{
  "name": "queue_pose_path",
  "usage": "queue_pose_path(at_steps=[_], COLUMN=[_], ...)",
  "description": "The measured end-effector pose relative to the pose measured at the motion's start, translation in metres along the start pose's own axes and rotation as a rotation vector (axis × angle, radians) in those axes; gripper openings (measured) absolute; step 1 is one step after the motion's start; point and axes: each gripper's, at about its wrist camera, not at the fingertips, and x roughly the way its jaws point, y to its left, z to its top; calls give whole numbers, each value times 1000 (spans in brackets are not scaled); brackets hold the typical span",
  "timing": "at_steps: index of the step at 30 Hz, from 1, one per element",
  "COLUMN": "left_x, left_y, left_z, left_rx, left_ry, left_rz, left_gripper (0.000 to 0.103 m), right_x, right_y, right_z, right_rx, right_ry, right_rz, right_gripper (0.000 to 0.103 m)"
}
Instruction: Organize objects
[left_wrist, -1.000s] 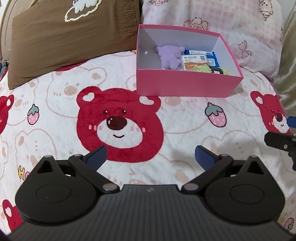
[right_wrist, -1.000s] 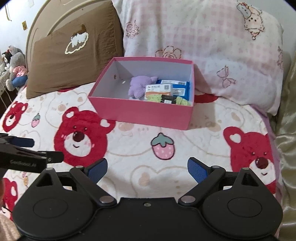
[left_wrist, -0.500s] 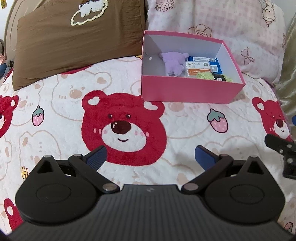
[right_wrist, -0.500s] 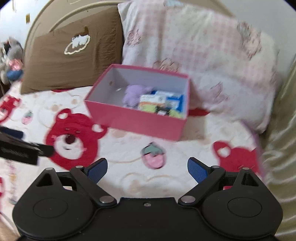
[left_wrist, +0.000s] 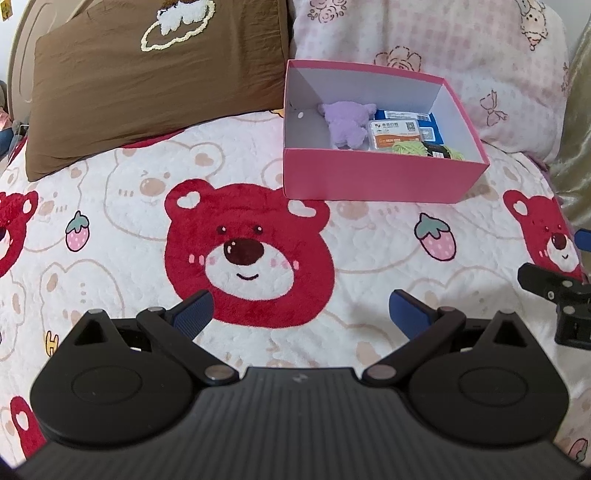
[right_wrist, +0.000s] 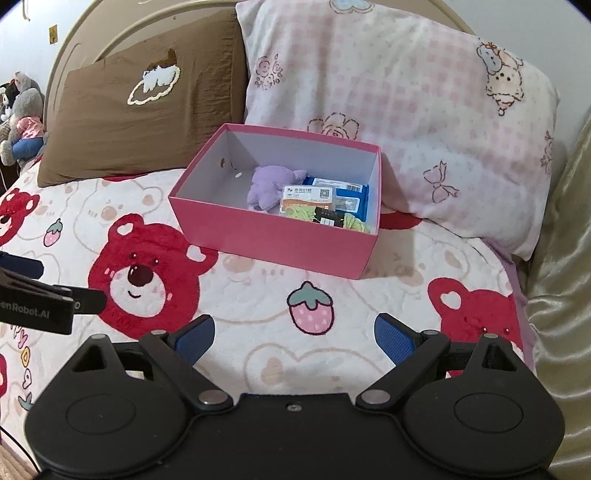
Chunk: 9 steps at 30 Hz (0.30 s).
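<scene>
Now 1 pink box (left_wrist: 373, 181) w/ 1 purple plush (left_wrist: 345, 123); both tongs, left (left_wrist: 300, 312) & right (right_wrist: 294, 335), wide open, empty.

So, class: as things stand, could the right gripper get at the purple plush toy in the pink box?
Probably yes. The right gripper is open and empty, the pink box has no lid, and the purple plush toy lies uncovered, with only bare blanket between.

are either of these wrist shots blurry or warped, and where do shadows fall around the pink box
Left wrist view: sharp, with fisheye bending and dark corners; the pink box casts little visible shadow. Right wrist view: also sharp and equally curved at the edges; the box throws a soft shadow to its right onto the blanket and against the pink pillow. No glare in either.
</scene>
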Motion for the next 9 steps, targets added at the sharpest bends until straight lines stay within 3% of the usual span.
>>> queue_pose_path(at_steps=[9], left_x=[-5], left_y=[-6], left_z=[-2], left_rx=[12], left_ry=[0], left_rz=[-23], left_gripper=[103], right_x=[9], right_y=[-3], right_z=[-3], right_rx=[10], right_ry=[32], right_rz=[-5], right_gripper=[95])
